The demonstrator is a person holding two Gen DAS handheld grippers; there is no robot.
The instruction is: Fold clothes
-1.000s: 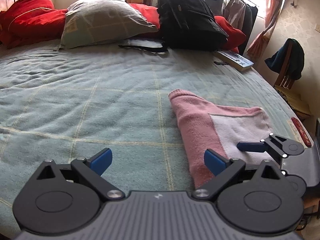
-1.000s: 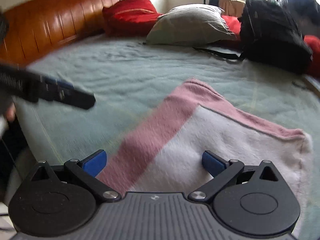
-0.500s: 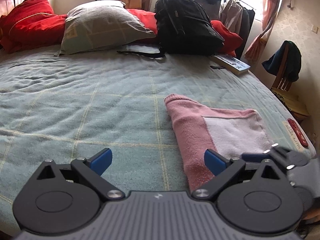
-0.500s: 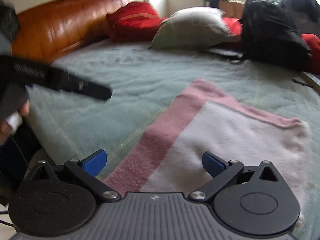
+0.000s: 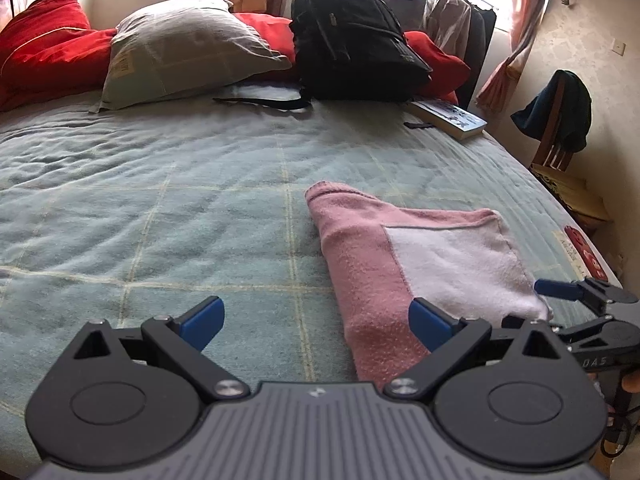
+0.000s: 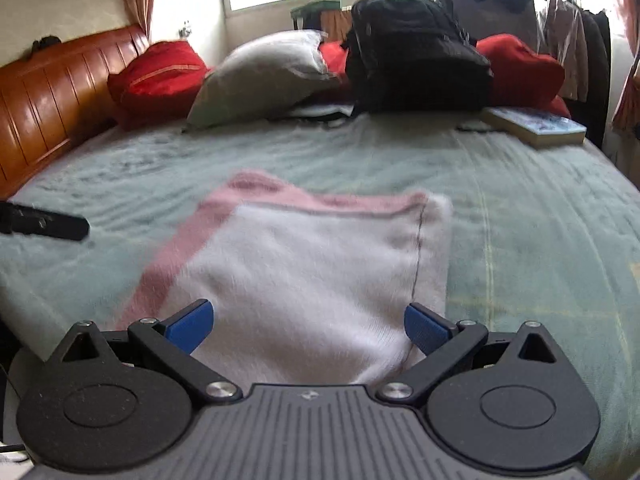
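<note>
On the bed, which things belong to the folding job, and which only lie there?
For the job: towel, left gripper, right gripper.
Lying about: backpack, book, grey pillow, red cushions.

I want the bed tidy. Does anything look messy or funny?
The pink and white towel lies folded, flat and neat. A black backpack and a book sit on the bed by the pillows, which looks untidy. Nothing is spilled or broken.
</note>
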